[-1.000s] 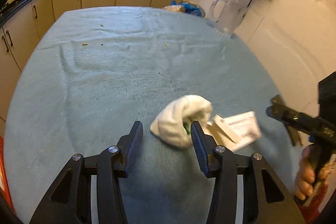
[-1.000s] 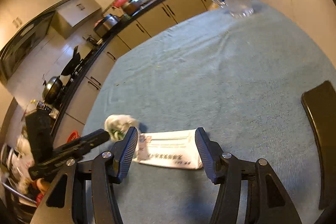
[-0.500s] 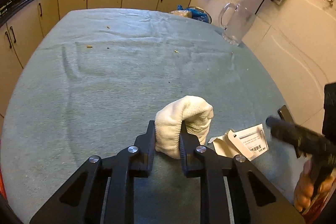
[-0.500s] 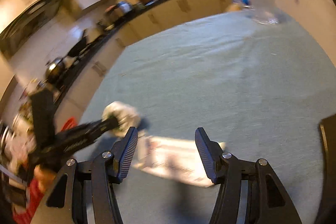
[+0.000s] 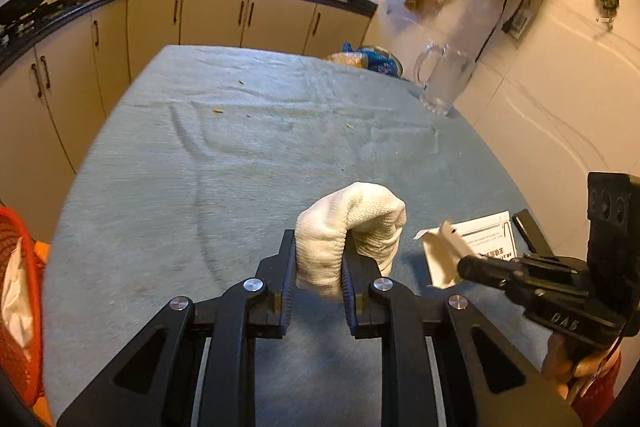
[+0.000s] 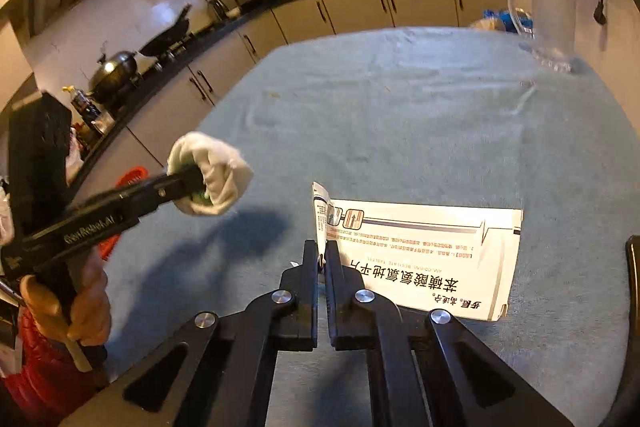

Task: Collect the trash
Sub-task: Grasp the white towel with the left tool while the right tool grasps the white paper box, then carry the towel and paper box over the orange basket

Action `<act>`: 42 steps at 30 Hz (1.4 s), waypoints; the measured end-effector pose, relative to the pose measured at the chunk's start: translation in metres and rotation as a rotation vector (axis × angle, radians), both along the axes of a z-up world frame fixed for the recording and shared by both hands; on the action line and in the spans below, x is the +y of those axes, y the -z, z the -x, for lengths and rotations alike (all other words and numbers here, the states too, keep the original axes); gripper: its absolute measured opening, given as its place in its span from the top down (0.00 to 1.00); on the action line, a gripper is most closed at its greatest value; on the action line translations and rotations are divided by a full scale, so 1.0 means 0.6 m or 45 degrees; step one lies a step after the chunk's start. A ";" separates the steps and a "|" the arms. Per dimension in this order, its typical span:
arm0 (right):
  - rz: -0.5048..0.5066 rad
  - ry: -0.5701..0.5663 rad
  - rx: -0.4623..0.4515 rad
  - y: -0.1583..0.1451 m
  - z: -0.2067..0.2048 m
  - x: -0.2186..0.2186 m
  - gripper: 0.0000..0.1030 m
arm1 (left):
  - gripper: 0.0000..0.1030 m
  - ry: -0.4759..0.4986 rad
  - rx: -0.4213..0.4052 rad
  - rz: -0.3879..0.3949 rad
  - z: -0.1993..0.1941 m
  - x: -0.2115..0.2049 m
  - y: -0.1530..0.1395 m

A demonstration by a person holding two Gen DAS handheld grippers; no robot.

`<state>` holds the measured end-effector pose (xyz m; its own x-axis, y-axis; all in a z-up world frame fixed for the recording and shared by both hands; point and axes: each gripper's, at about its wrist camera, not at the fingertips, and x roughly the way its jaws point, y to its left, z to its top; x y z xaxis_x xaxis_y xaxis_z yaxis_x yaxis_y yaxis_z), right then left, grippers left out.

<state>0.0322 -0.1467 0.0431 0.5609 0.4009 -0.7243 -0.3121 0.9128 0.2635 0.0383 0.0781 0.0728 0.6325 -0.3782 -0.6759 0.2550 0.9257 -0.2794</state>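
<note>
Kitchen bench [image 5: 168,187], draped in blue-grey cloth: two pieces of trash gripped at once.

Wadded white cloth [image 5: 352,231] clamped between the left tongs [image 5: 318,267] and raised clear of the bench, shadow beneath; flattened medicine box [image 6: 432,259] lying on the cloth just beside, end flap pinched upright in the clenched right tongs [image 6: 322,259]. Further out: glass pitcher [image 5: 444,83] at the far right edge, red basket [image 5: 20,299] off the left, cabinets and cookware behind.

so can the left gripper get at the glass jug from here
Probably not as is: the left gripper is shut on the cloth wad. The path over the table to the jug looks free.
</note>
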 end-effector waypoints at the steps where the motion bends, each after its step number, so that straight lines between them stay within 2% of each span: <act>1: -0.006 -0.006 -0.010 -0.005 0.001 0.003 0.96 | 0.81 -0.010 -0.010 0.013 0.007 0.012 -0.005; 9: -0.075 -0.115 -0.057 -0.038 0.015 0.087 0.96 | 0.81 -0.129 -0.080 0.059 0.065 0.117 -0.039; 16: -0.127 -0.268 -0.046 -0.044 -0.001 0.214 0.96 | 0.81 -0.309 -0.119 0.051 0.115 0.241 -0.050; 23: -0.202 -0.428 0.031 -0.026 -0.026 0.368 0.96 | 0.81 -0.539 -0.101 -0.015 0.162 0.377 -0.020; 26: -0.225 -0.488 0.070 -0.017 -0.034 0.428 0.96 | 0.81 -0.595 -0.076 -0.020 0.175 0.419 0.001; 34: -0.339 -0.588 0.181 0.005 -0.059 0.563 0.96 | 0.81 -0.662 -0.019 -0.030 0.177 0.479 0.053; 42: -0.422 -0.582 0.302 0.043 -0.099 0.625 0.96 | 0.81 -0.658 0.005 -0.036 0.165 0.488 0.081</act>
<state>0.0913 0.2284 0.0175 0.1176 0.7885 -0.6037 -0.5511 0.5575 0.6209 -0.0610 0.3710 0.0242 0.7295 0.0015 -0.6840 -0.2385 0.9378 -0.2524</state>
